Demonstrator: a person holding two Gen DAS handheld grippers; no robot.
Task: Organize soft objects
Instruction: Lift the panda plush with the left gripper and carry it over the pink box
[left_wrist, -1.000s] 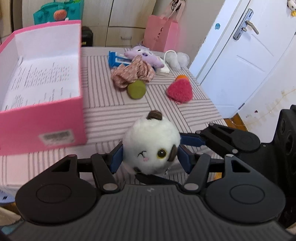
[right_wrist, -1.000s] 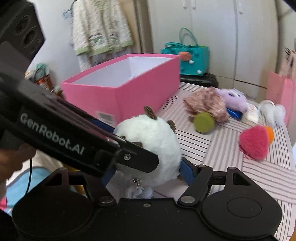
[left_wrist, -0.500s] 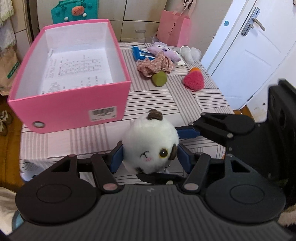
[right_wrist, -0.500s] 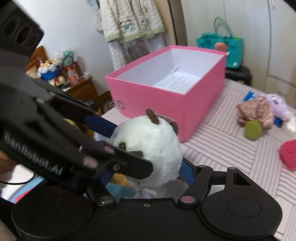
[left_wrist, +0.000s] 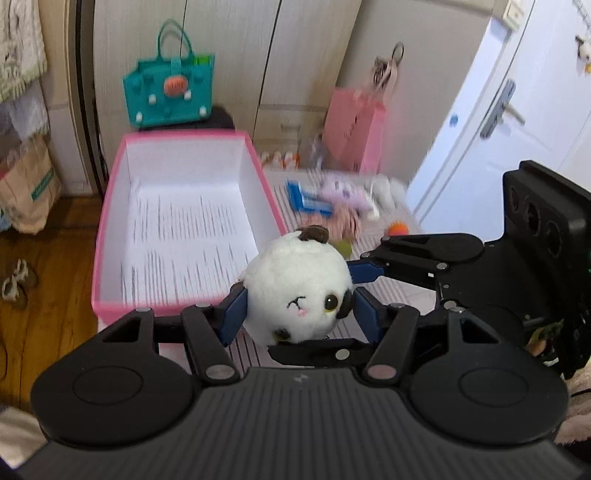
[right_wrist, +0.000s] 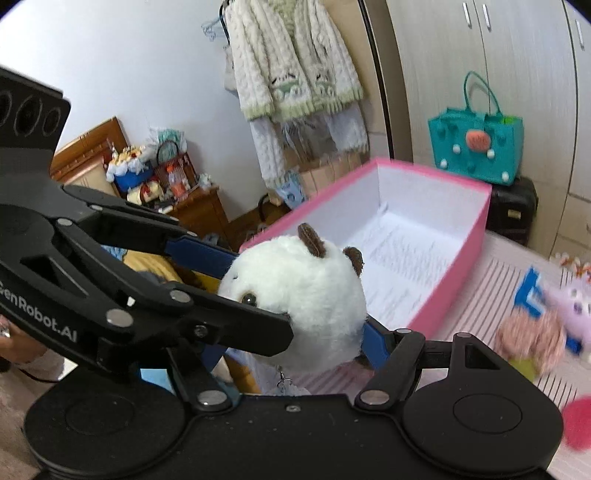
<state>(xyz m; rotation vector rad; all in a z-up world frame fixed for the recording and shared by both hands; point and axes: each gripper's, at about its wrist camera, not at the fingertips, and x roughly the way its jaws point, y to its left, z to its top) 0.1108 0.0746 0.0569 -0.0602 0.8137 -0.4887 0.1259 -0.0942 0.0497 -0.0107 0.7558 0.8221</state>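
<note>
both claws, left claw (left_wrist: 297, 308) and right claw (right_wrist: 295, 334), clenched on white panda plush (left_wrist: 295, 286) above table (right_wrist: 491, 280); pink box (left_wrist: 177, 229) empty; other soft toys (left_wrist: 345, 201) unsorted.

brightness: both views are well lit by soft daylight; no harsh shadows on the striped table (left_wrist: 388, 291).
light source: brightest toward 2 o'clock in the left wrist view, where the white door (left_wrist: 517, 122) looks bluish and washed out.
glare: mild sheen on the black gripper bodies.
sharpness: the white plush toy (left_wrist: 297, 284) and the gripper fingers (left_wrist: 232, 314) are crisp.
blur: motion smear on the pink box (right_wrist: 424, 236), the toys at 3 o'clock in the right wrist view, and the pink bag (left_wrist: 356, 133).
distortion: strong fisheye bending; wardrobe lines curve, dark corners at 11 and 1 o'clock in the right wrist view.
</note>
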